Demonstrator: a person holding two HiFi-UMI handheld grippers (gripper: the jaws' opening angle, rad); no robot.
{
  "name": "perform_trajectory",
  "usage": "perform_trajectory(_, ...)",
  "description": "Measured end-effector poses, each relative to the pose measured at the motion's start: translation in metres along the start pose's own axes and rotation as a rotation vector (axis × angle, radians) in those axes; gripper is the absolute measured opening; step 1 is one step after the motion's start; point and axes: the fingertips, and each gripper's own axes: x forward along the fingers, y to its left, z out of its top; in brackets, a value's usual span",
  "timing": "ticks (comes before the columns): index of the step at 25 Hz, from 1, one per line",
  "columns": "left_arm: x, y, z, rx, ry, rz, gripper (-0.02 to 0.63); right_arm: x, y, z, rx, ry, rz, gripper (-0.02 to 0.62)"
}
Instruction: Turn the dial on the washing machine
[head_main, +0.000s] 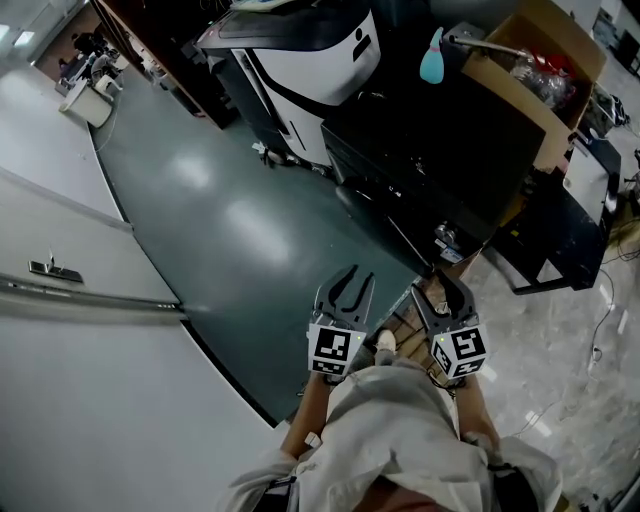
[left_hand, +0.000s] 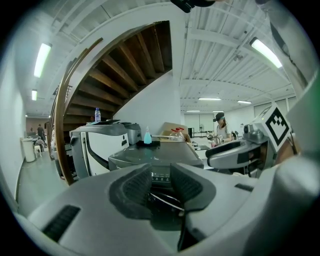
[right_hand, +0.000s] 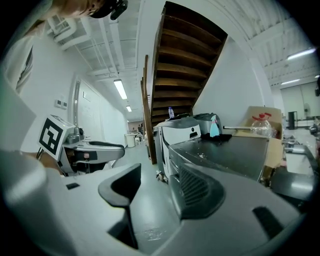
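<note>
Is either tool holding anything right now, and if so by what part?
Nothing is held: the left tool and right tool both have jaws apart and empty, short of the washing machine.

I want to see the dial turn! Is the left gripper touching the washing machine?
Apart. The head view shows green floor between the left gripper and the washing machine; its jaws are open.
</note>
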Motion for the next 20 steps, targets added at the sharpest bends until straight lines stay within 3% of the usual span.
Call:
perform_trajectory(11, 0.048, 0.023, 0.014, 0.018, 0.002, -0.055, 0.121, 0.036, -0.033, 0.006, 0.041, 0.016, -0.077, 0.235)
perform_trajectory(20, 0.09, 0.052, 0.012, 0.071, 0.009, -0.211, 0.121, 0.066, -0.057, 0.002, 0.128, 0.016, -0.295, 0.235)
